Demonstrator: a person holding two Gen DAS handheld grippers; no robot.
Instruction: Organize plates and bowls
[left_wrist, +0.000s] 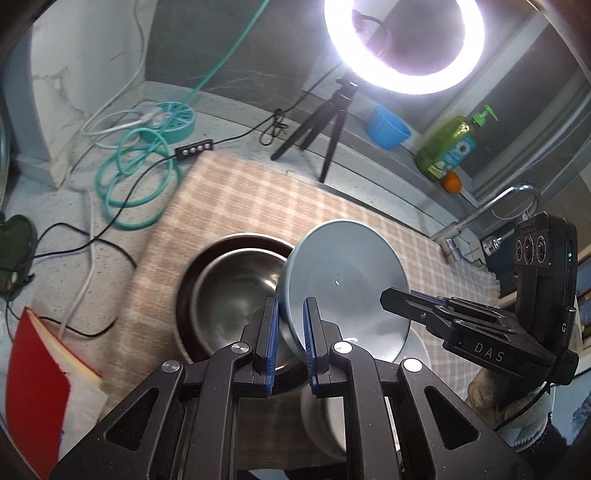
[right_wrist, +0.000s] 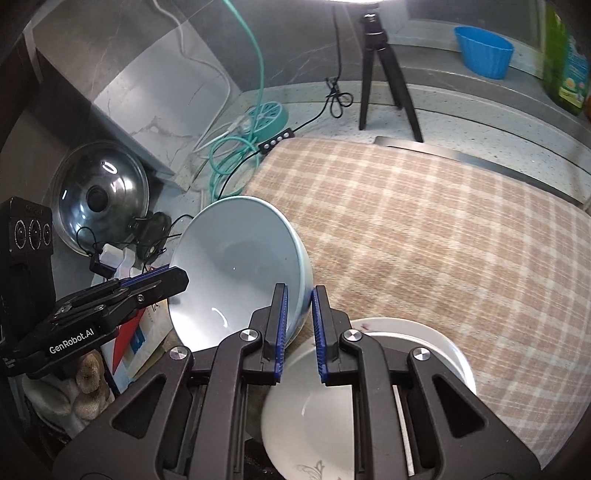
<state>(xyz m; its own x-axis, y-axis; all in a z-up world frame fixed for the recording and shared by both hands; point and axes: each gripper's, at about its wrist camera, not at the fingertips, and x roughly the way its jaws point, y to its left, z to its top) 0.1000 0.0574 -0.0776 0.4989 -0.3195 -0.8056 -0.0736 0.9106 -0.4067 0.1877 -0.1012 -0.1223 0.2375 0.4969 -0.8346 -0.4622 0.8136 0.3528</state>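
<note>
A light blue bowl (left_wrist: 343, 284) (right_wrist: 236, 269) is held tilted above the checked cloth by both grippers, one on each side of its rim. My left gripper (left_wrist: 290, 332) is shut on its rim. My right gripper (right_wrist: 298, 325) is shut on the opposite rim, and also shows in the left wrist view (left_wrist: 391, 295). A steel bowl (left_wrist: 232, 295) sits inside a dark bowl (left_wrist: 184, 302) under the left side. A white bowl (right_wrist: 325, 413) on a white plate (right_wrist: 436, 343) lies below the right gripper.
A checked cloth (right_wrist: 443, 229) covers the counter. A ring light on a tripod (left_wrist: 332, 114), a blue cup (left_wrist: 388, 127), a soap bottle (left_wrist: 450, 147), cables (left_wrist: 136, 177), a red book (left_wrist: 40, 387), a glass pot lid (right_wrist: 99, 195) and a faucet (left_wrist: 491, 210) stand around.
</note>
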